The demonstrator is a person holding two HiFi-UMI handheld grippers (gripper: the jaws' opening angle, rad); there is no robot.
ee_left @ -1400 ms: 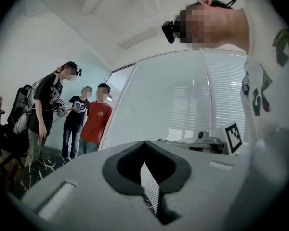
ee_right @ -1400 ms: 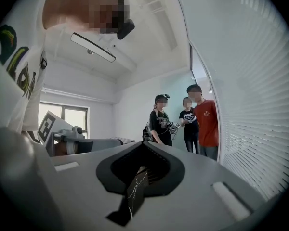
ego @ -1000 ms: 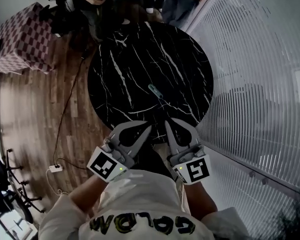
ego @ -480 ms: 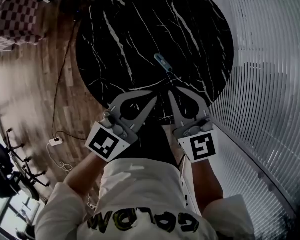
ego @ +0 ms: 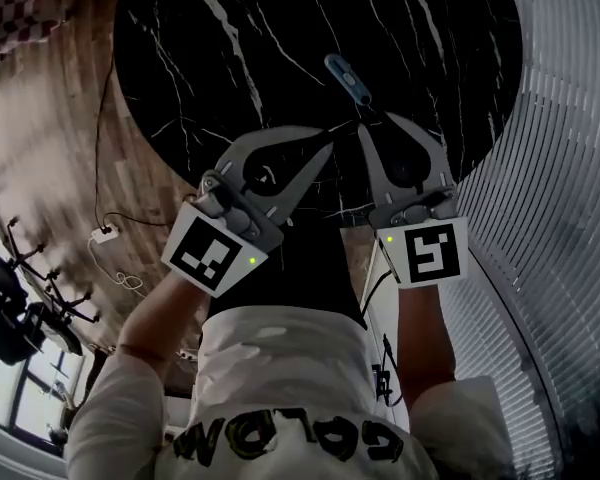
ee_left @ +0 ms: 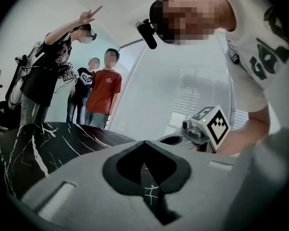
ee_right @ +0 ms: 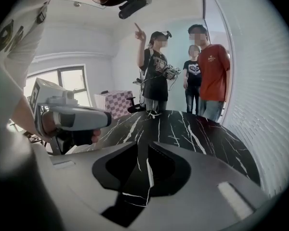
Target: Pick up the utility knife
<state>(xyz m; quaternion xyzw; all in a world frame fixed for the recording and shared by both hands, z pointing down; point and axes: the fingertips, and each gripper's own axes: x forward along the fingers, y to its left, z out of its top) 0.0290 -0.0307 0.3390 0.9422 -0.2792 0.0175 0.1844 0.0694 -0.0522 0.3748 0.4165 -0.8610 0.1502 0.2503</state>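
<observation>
Barely started here, honestly. Looking at the utility knife (ego: 348, 79) lying flat on the black marble surface (ego: 230, 48), untouched and not in any grip.

Got the right claw (ego: 378, 124) just short of the knife on the near side, aimed roughly at its near end. Opening up right now, with a clear gap in the right gripper view and only bare marble in it, so pinching nothing.

Got the left claw (ego: 325, 152) near the knife too, a bit to the left and also on the near side. Pressed together at the tips, and empty as well.

Can't make out the knife for sure in either gripper view.

Done so far: pretty much just the lining up, nothing more. Left to do, by my guess: spread the right claw wide enough, bring it forward and down over the knife, squeeze, lift. Could get fiddly with such a flat, slim thing hugging the marble, so probably worth coming in low and catching it across the narrow sides.
</observation>
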